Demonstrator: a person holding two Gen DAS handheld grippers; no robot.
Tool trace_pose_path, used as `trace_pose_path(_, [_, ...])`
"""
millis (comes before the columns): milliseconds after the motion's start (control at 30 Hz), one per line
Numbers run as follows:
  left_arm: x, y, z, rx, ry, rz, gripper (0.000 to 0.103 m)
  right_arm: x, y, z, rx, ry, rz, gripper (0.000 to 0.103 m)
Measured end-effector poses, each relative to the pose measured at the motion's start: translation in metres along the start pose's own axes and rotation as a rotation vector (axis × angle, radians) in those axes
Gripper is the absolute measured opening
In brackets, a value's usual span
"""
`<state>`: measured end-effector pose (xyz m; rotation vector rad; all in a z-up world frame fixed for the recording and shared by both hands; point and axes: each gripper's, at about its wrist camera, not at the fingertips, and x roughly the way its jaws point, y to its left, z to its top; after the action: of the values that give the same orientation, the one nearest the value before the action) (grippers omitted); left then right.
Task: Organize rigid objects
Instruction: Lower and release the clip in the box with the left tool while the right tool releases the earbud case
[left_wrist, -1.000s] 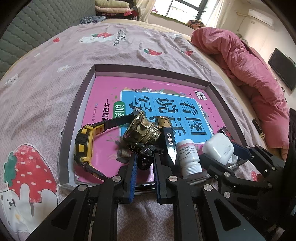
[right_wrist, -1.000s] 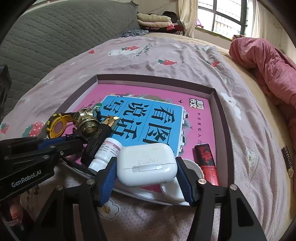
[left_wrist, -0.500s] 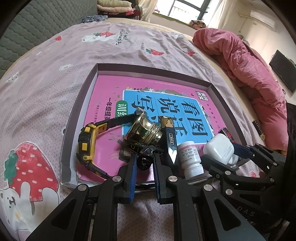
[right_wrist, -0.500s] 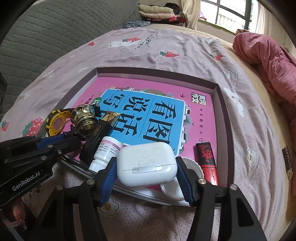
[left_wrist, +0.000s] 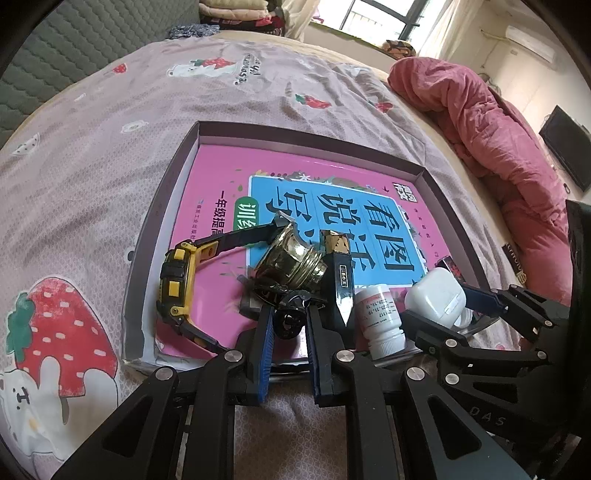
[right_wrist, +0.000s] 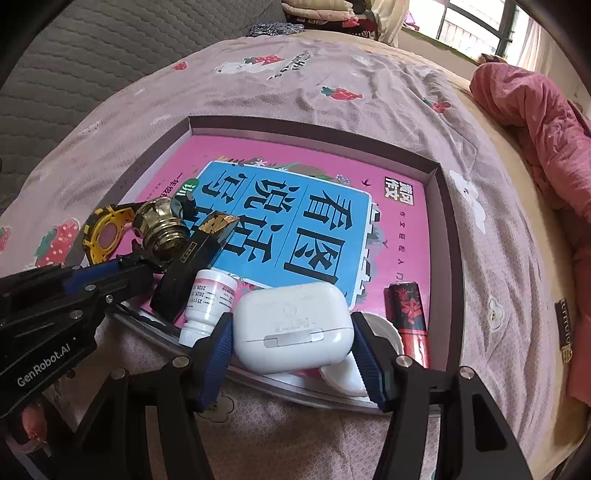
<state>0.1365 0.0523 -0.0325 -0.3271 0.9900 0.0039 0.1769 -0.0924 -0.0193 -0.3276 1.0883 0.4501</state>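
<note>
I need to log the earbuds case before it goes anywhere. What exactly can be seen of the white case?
The white earbuds case is a smooth, rounded, glossy plastic box with a metal hinge strip facing the right wrist camera and its lid closed. It sits at the near edge of the shallow box, partly on a white round lid, beside a small white pill bottle. The right gripper has its jaws on either side of it.

I see the tray's (right_wrist: 448, 236) far half open above the book (right_wrist: 295, 221). Its near edge is crowded: watch (left_wrist: 177, 284), brass knob (left_wrist: 291, 264), bottle (right_wrist: 208, 299), earbud case (right_wrist: 291, 328), red tube (right_wrist: 408, 314).
</note>
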Motion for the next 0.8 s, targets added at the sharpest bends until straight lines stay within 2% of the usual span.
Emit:
trace_pose_path(567, [-0.0001, 0.0005, 0.0007, -0.012, 0.005, -0.007, 0.017, 0.0048, -0.0017, 0.0037, 0.006, 0.026, 0.013, 0.062])
trace_pose_path(800, [-0.0003, 0.0005, 0.0009, -0.008, 0.005, -0.003, 0.017, -0.0033, -0.0012, 0.0017, 0.01, -0.024, 0.016, 0.061])
